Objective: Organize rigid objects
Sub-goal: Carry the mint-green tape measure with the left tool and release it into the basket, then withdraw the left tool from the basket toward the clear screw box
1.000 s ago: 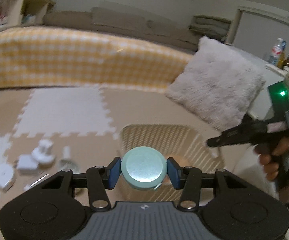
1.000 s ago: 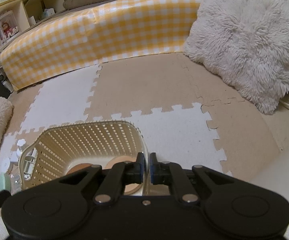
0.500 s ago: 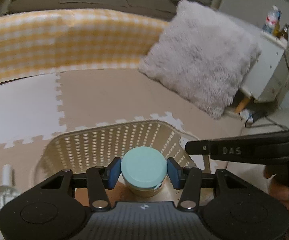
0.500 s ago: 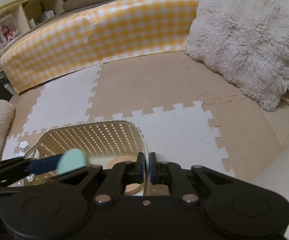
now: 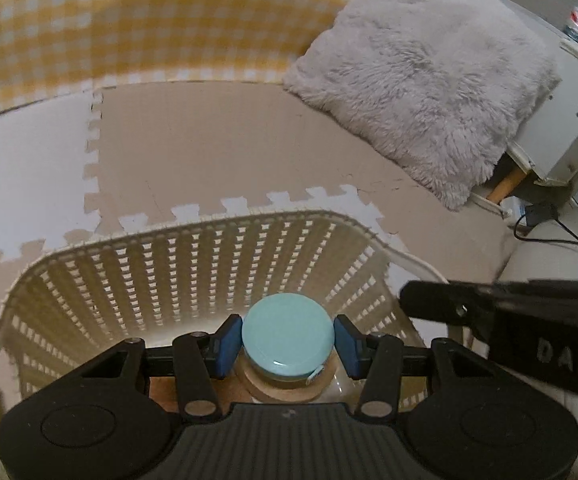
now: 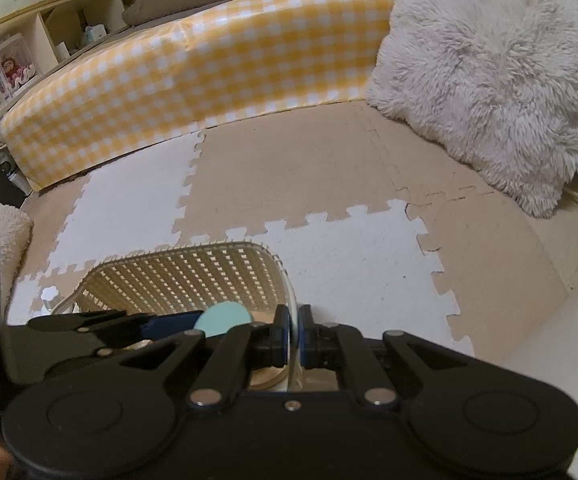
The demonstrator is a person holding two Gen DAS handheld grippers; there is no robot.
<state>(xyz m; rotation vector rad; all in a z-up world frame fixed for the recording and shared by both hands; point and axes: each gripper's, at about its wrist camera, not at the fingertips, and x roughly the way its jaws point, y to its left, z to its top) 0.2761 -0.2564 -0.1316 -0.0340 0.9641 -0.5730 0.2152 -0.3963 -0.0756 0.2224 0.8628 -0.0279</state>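
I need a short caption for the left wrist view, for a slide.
Left gripper holds a teal-lidded jar over the cream lattice basket.

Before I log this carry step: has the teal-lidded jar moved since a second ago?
Yes. The left gripper carried the teal-lidded jar rightward from above the mat to over the basket, inside its rim.

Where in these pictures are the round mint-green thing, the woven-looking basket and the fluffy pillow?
mint-green lid (image 5: 288, 332): left wrist view, middle of its flat top.
basket (image 5: 193, 228): left wrist view, far rim.
fluffy pillow (image 6: 497, 80): right wrist view, middle of its furry face.
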